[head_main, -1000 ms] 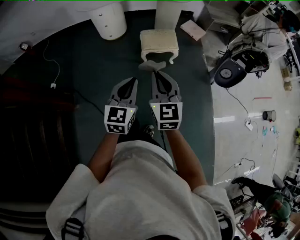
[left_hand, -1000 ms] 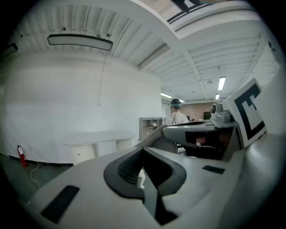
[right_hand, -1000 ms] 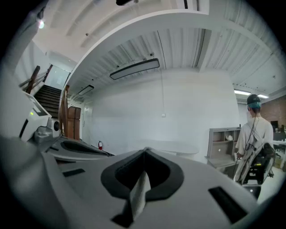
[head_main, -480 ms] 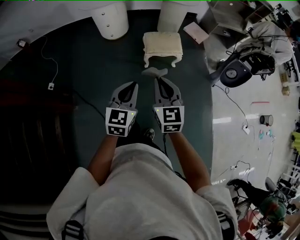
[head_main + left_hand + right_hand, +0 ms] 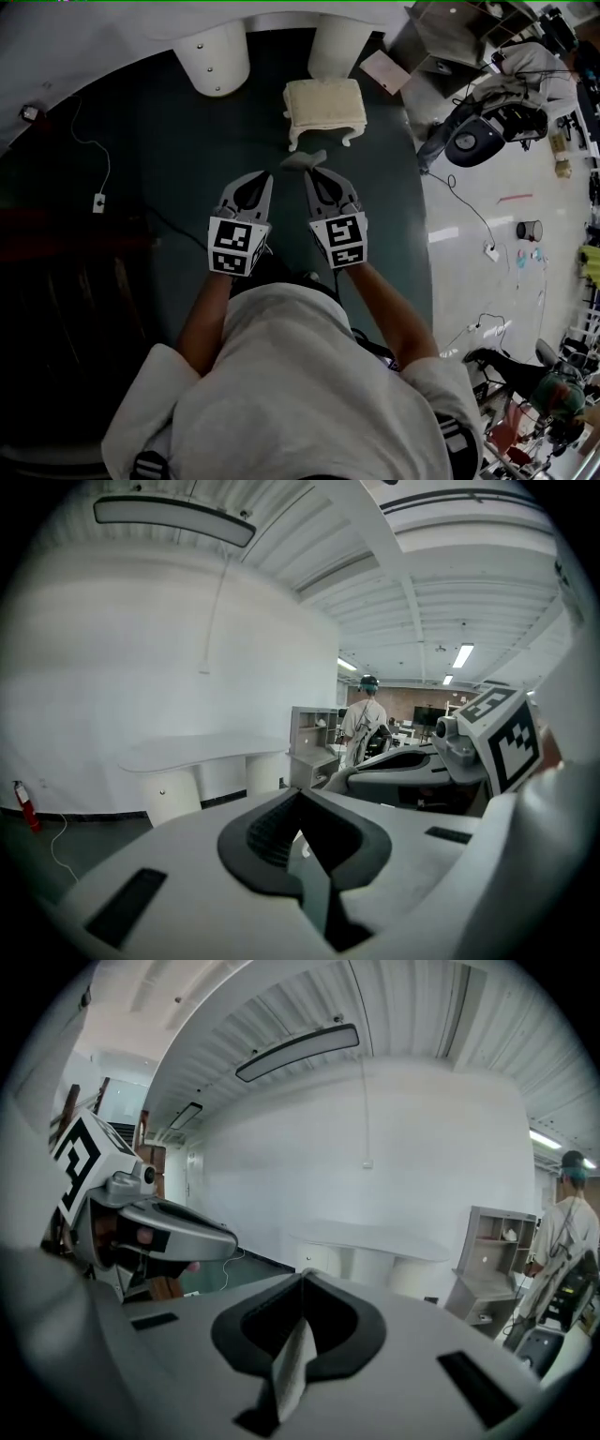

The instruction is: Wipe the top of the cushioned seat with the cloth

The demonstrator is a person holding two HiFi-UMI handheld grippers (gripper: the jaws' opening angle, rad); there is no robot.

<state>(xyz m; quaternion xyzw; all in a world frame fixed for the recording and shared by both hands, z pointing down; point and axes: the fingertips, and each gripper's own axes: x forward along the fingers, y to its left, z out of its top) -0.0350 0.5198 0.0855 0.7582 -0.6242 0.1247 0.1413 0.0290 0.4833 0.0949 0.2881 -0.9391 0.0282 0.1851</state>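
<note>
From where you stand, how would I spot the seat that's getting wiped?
Find the dark green floor before the curved white desk. By the desk's right-hand round pedestal stands a low stool. It alone is cream and cushioned, on curly white legs.

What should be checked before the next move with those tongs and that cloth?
1. Grip of the right tongs on the cloth: ok, shut on it.
2. Nothing in the left tongs: ok, shut and empty.
3. Top of the cushioned seat bare: ok.
4. Contact of the cloth with the cushioned seat: not ok, it hangs short of it.
5. Cleanness of the cloth: cannot tell.
</note>
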